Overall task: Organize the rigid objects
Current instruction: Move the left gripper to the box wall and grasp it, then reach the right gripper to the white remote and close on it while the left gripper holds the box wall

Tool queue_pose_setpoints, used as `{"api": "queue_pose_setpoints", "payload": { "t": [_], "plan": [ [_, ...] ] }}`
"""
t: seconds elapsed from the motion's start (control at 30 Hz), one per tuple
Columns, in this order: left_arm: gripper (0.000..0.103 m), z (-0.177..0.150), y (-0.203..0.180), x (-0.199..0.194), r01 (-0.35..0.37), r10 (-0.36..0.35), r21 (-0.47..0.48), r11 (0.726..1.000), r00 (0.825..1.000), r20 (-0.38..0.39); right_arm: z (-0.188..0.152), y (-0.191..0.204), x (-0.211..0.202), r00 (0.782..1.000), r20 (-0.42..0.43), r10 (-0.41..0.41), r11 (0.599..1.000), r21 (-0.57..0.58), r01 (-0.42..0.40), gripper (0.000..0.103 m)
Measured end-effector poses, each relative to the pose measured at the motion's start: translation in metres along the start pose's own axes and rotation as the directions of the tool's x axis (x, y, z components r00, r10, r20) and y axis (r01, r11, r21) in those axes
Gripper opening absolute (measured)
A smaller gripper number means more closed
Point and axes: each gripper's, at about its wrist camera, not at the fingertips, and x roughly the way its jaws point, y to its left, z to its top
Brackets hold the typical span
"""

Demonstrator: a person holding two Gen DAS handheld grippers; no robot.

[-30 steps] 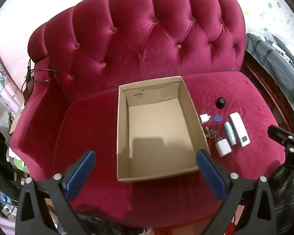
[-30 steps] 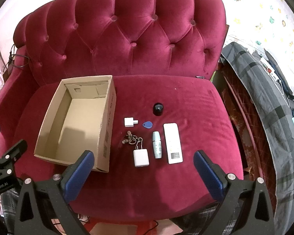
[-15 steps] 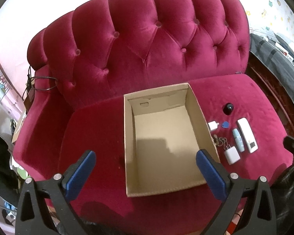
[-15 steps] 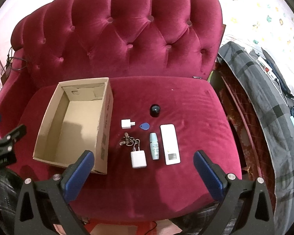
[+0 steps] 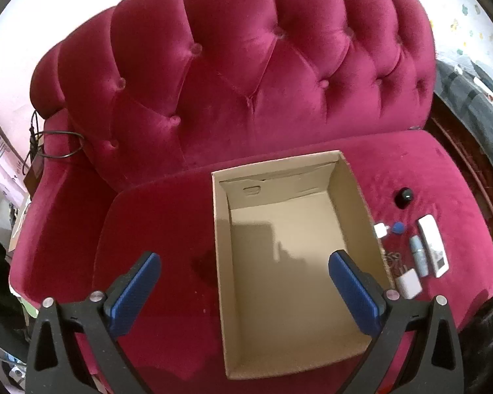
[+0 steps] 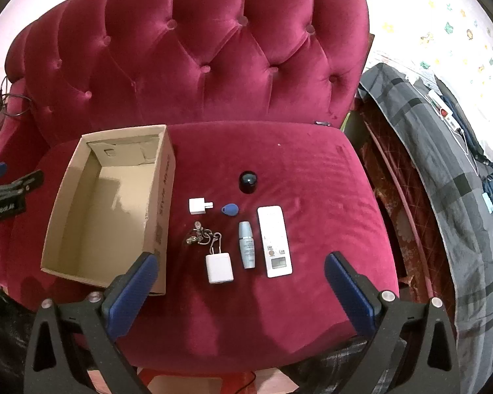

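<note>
Seven small items lie on sofa seat beside empty cardboard box. Left gripper, right gripper: jaws wide, holding nothing. Risk: key ring touches white charger, may drag it; soft velvet lets thin blue tag slip.

The open box sits on the sofa seat; the remote, bottle, chargers and keys lie right of it
</note>
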Motion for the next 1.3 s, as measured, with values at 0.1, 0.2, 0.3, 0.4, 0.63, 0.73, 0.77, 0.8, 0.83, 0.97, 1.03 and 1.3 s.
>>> {"api": "queue_pose_setpoints", "payload": {
  "t": [0.1, 0.2, 0.3, 0.4, 0.63, 0.73, 0.77, 0.8, 0.83, 0.97, 1.03, 1.3],
  "plan": [
    [0.103, 0.005, 0.008, 0.018, -0.007, 0.006, -0.003, 1.000, 1.000, -0.015, 0.000, 0.000, 0.004, 1.000, -0.008, -0.009, 1.000, -0.004, 0.009, 0.103],
    [0.103, 0.007, 0.016, 0.037, -0.003, 0.002, -0.016, 1.000, 0.999, -0.042, 0.000, 0.000, 0.011, 1.000, -0.027, -0.015, 1.000, -0.007, 0.014, 0.103],
    [0.103, 0.007, 0.024, 0.059, -0.003, 0.001, -0.022, 1.000, 0.997, -0.079, -0.001, -0.001, 0.019, 0.999, -0.042, -0.022, 1.000, -0.007, 0.021, 0.103],
    [0.103, 0.002, 0.030, 0.085, 0.017, -0.020, -0.031, 0.999, 0.993, -0.120, -0.001, -0.003, 0.026, 0.998, -0.062, -0.029, 1.000, -0.007, 0.028, 0.103],
    [0.103, -0.017, 0.042, 0.133, 0.056, -0.075, -0.094, 0.994, 0.974, -0.214, -0.002, -0.007, 0.041, 0.993, -0.104, -0.053, 0.999, -0.007, 0.053, 0.103],
    [0.103, -0.025, 0.045, 0.147, 0.061, -0.083, -0.098, 0.993, 0.968, -0.238, -0.005, -0.008, 0.048, 0.991, -0.126, -0.052, 0.999, 0.005, 0.053, 0.103],
    [0.103, -0.027, 0.045, 0.152, 0.058, -0.080, -0.096, 0.994, 0.967, -0.242, -0.005, -0.008, 0.050, 0.990, -0.134, -0.053, 0.999, 0.005, 0.055, 0.103],
    [0.103, -0.029, 0.045, 0.154, 0.060, -0.082, -0.095, 0.994, 0.966, -0.244, -0.006, -0.008, 0.053, 0.989, -0.140, -0.056, 0.998, 0.003, 0.057, 0.103],
    [0.103, -0.029, 0.047, 0.158, 0.069, -0.092, -0.100, 0.993, 0.965, -0.247, -0.007, -0.008, 0.055, 0.988, -0.144, -0.059, 0.998, 0.003, 0.060, 0.103],
    [0.097, -0.032, 0.052, 0.165, 0.095, -0.131, -0.148, 0.984, 0.958, -0.254, -0.007, -0.006, 0.060, 0.986, -0.155, -0.062, 0.998, -0.002, 0.063, 0.103],
    [0.090, -0.030, 0.050, 0.169, 0.099, -0.136, -0.149, 0.984, 0.955, -0.264, -0.006, -0.005, 0.062, 0.985, -0.158, -0.064, 0.998, -0.005, 0.064, 0.103],
    [0.035, -0.038, 0.044, 0.178, 0.082, -0.114, -0.113, 0.990, 0.944, -0.309, -0.005, -0.011, 0.072, 0.982, -0.167, -0.089, 0.996, -0.010, 0.089, 0.103]
  ]
}}
